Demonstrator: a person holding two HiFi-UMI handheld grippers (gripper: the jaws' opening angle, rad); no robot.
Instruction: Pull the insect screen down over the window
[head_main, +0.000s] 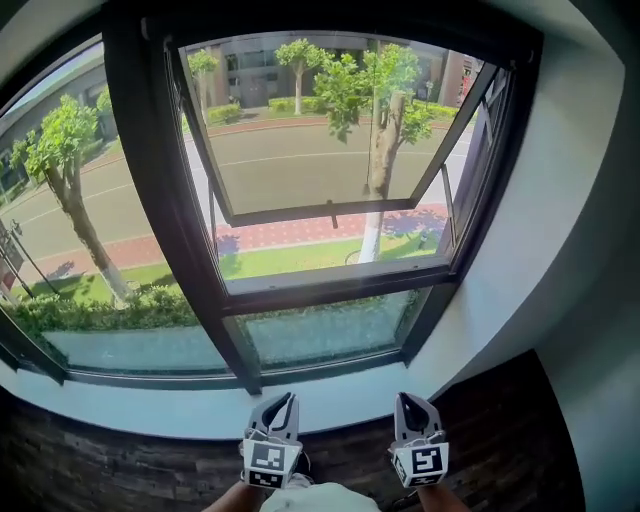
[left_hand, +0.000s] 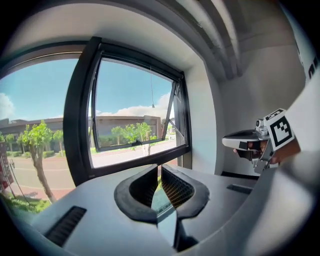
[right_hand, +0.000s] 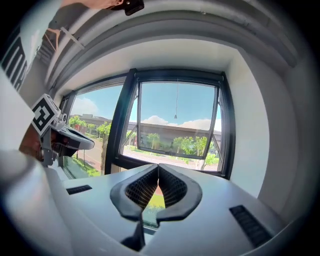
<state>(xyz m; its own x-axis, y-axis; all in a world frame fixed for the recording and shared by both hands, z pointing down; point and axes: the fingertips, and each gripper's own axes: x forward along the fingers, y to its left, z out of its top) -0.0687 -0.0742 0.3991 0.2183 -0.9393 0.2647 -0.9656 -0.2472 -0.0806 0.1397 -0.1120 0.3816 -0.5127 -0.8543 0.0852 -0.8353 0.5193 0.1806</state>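
Left gripper (left_hand: 159, 167): jaws pressed together on nothing, held low before the sill and pointing toward the window.
Right gripper (right_hand: 158, 165): likewise closed and empty, level with its neighbour, the two well apart from the glass.
Insect screen: not drawn. No mesh covers the opening, so it is presumably rolled up inside the top of the window frame (head_main: 150, 200).
Pull cord (right_hand: 176, 100): a thin line that hangs from the middle of the top rail and ends in a small bead, well above both grippers.
Step in hand: the approach, by this reading. Nothing is yet reached or grasped.
Technique: one gripper should rise to the cord, spread its jaws, close just above the bead so that the thin line cannot slip, then draw straight down. A slanted pull may jam the screen in its side tracks.
Frame material: dark, smooth metal of square section, rigid.
Sash (head_main: 320, 212): a glazed panel hinged at the top and swung outward.
Sill (head_main: 180, 405): a white, smooth and curved ledge.
Jaw pads: black, with a fine gridded texture, probably grippy on cord.
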